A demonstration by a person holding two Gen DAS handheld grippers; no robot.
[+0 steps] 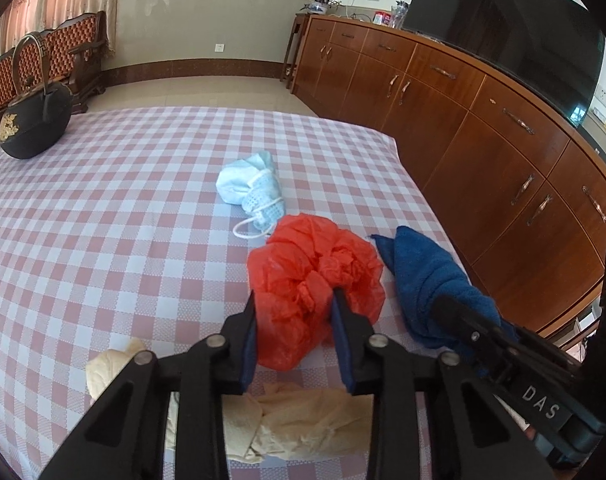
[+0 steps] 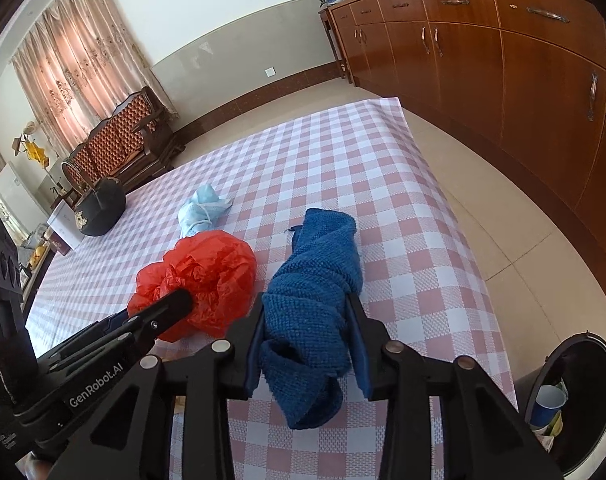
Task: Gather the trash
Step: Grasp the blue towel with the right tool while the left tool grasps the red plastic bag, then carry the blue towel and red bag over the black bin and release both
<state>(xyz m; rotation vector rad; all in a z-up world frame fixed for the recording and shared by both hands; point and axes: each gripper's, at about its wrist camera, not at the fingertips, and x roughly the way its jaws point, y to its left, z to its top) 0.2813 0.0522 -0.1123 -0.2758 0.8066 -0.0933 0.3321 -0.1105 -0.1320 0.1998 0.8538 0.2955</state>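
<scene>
Squeezing from both sides, left gripper [image 1: 295, 320] pinches crumpled red plastic bag [image 1: 315, 276]; right gripper [image 2: 307, 328] clamps rolled blue knitted cloth [image 2: 315, 280] just beside it.

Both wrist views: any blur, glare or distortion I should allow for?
Left wrist view: sharp, evenly daylit, faint reflections on the dark TV screen, cabinet lines bowed by the fisheye. Right wrist view: sharp too, table edge curved, corners vignetted black.

"DAS" in white capitals on the black body of the right gripper [image 1: 443, 308], lower right of left wrist view. "GenRobot.AI" in white on the black left gripper [image 2: 183, 300], lower left of right wrist view.
</scene>
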